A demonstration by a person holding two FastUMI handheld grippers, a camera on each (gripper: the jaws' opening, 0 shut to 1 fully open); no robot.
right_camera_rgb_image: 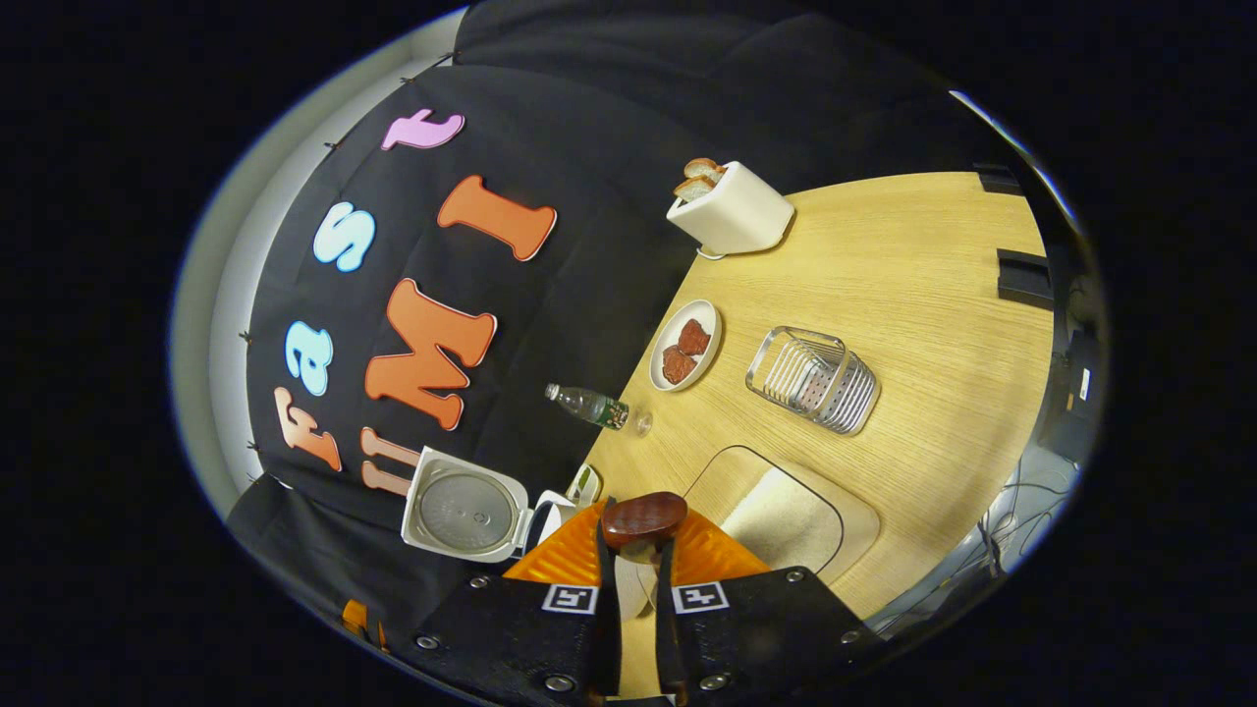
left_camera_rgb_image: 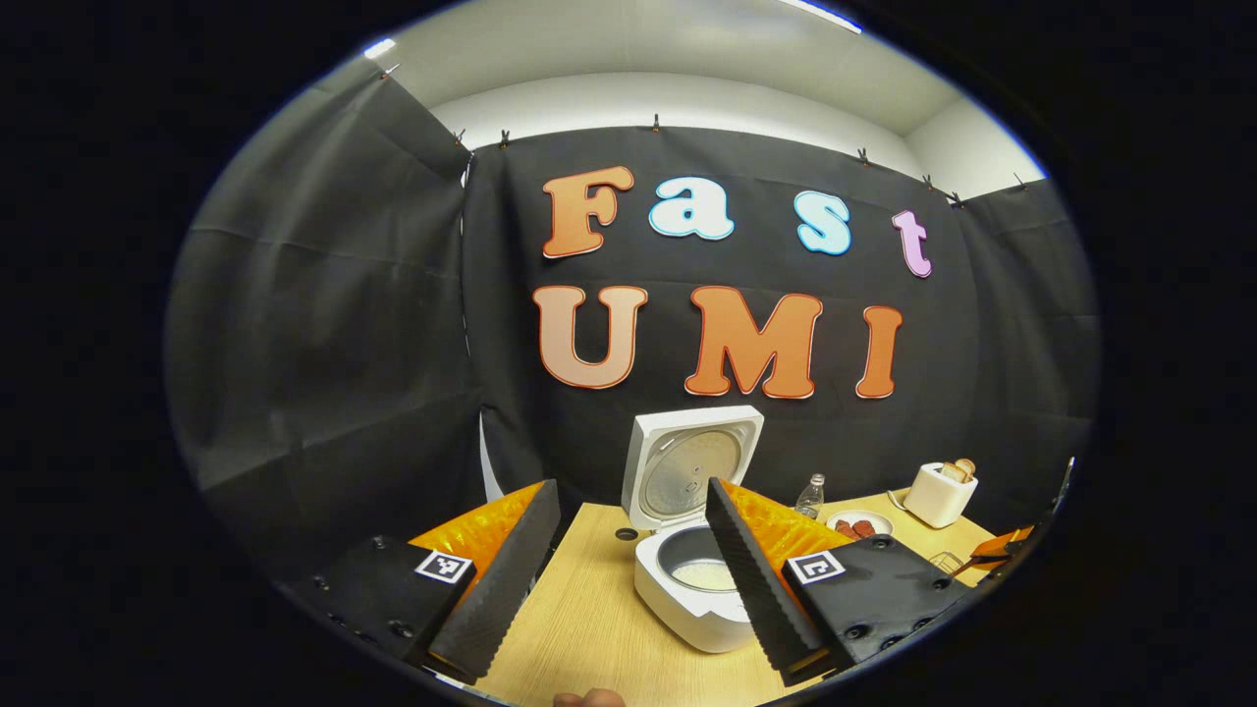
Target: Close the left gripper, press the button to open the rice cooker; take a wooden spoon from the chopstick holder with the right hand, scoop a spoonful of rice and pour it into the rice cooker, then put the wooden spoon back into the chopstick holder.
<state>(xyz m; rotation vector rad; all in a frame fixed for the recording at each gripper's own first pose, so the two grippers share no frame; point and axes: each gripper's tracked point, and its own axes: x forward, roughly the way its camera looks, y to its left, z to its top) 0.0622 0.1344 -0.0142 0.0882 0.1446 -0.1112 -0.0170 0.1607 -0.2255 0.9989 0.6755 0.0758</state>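
Note:
The white rice cooker [left_camera_rgb_image: 687,599] stands open on the wooden table, its lid [left_camera_rgb_image: 692,471] upright, with pale rice in the inner pot [left_camera_rgb_image: 702,574]. My left gripper [left_camera_rgb_image: 629,483] is open and hovers in front of the cooker, its fingers framing it with nothing between them. My right gripper [right_camera_rgb_image: 636,550] is shut on the wooden spoon [right_camera_rgb_image: 643,517], whose dark bowl sticks out past the fingertips. In the right gripper view the scene is rolled sideways, and the cooker's lid [right_camera_rgb_image: 462,516] lies low on the left. The wire chopstick holder [right_camera_rgb_image: 813,381] stands on the table.
A shallow tray of rice [right_camera_rgb_image: 791,525] lies just beyond the right gripper. Along the back edge stand a toaster with bread [right_camera_rgb_image: 732,208], a plate of red food [right_camera_rgb_image: 685,346] and a water bottle [right_camera_rgb_image: 589,405]. A fingertip [left_camera_rgb_image: 589,699] shows at the bottom edge.

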